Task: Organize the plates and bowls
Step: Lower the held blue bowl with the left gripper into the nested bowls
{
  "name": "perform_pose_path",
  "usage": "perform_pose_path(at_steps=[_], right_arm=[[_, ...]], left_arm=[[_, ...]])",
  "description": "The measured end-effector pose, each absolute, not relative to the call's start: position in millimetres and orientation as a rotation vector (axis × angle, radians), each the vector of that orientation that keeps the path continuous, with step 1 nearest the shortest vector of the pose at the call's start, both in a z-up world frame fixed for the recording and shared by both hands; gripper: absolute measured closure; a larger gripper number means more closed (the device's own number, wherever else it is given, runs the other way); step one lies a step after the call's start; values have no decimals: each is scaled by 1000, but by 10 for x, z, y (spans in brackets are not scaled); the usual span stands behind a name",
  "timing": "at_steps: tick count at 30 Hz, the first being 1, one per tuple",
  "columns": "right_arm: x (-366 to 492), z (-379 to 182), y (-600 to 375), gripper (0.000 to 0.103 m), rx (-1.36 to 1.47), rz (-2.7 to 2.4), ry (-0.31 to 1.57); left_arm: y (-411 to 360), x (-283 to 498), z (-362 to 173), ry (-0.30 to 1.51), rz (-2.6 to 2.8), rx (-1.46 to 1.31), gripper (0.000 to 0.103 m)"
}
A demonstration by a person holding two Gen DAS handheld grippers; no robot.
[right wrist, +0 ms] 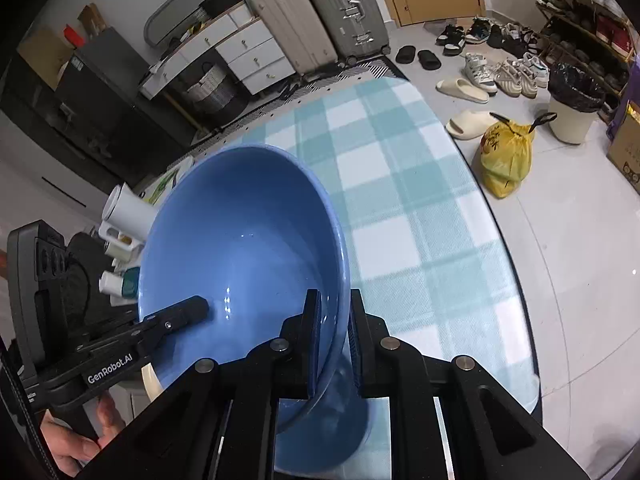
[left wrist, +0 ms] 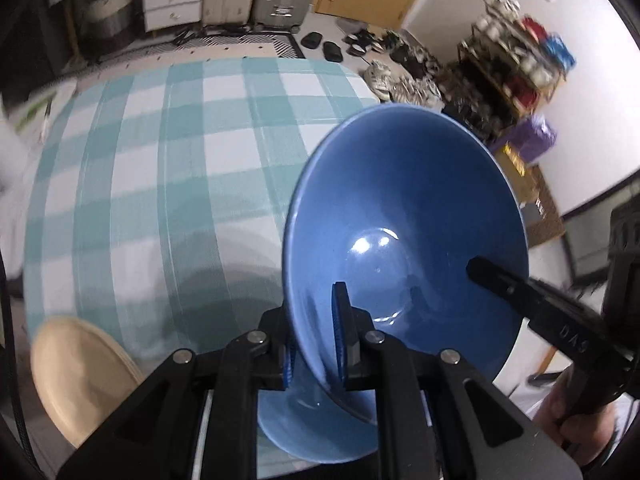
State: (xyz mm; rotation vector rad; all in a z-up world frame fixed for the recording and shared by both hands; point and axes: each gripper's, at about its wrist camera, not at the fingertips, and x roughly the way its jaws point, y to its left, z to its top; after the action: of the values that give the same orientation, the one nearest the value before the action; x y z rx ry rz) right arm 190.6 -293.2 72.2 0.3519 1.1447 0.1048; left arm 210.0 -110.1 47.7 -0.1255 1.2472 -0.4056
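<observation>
A blue bowl point(left wrist: 404, 216) hangs tilted above the table, held by its rim from both sides. My left gripper point(left wrist: 314, 320) is shut on the bowl's near left rim, one pad inside and one outside. My right gripper point(right wrist: 335, 308) is shut on the opposite rim of the blue bowl point(right wrist: 240, 240) in the same way. Each view shows the inner finger of the other gripper reaching into the bowl: the right one's finger point(left wrist: 492, 276) and the left one's finger point(right wrist: 184, 312). A cream plate point(left wrist: 80, 376) lies on the table's near left corner, below the bowl.
The table point(right wrist: 420, 220) has a teal and white checked cloth. White bottles and tubes point(right wrist: 120, 216) stand at its left edge. On the floor to the right are a yellow bag point(right wrist: 504, 160), a bin point(right wrist: 572, 108) and shoes; suitcases point(right wrist: 344, 12) stand beyond.
</observation>
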Motion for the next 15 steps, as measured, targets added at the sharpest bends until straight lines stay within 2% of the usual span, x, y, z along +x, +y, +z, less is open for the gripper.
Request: perform_pose_path(at_steps=[9,15], right_arm=[[1467,544,-2756,90,366,152,1158],[1278,296,-2656,90,340,153,1179]], left_arm=[[-950,1556,472,1191,-352,-91,88],[-900,1280,290,1158,-319,-60,88]])
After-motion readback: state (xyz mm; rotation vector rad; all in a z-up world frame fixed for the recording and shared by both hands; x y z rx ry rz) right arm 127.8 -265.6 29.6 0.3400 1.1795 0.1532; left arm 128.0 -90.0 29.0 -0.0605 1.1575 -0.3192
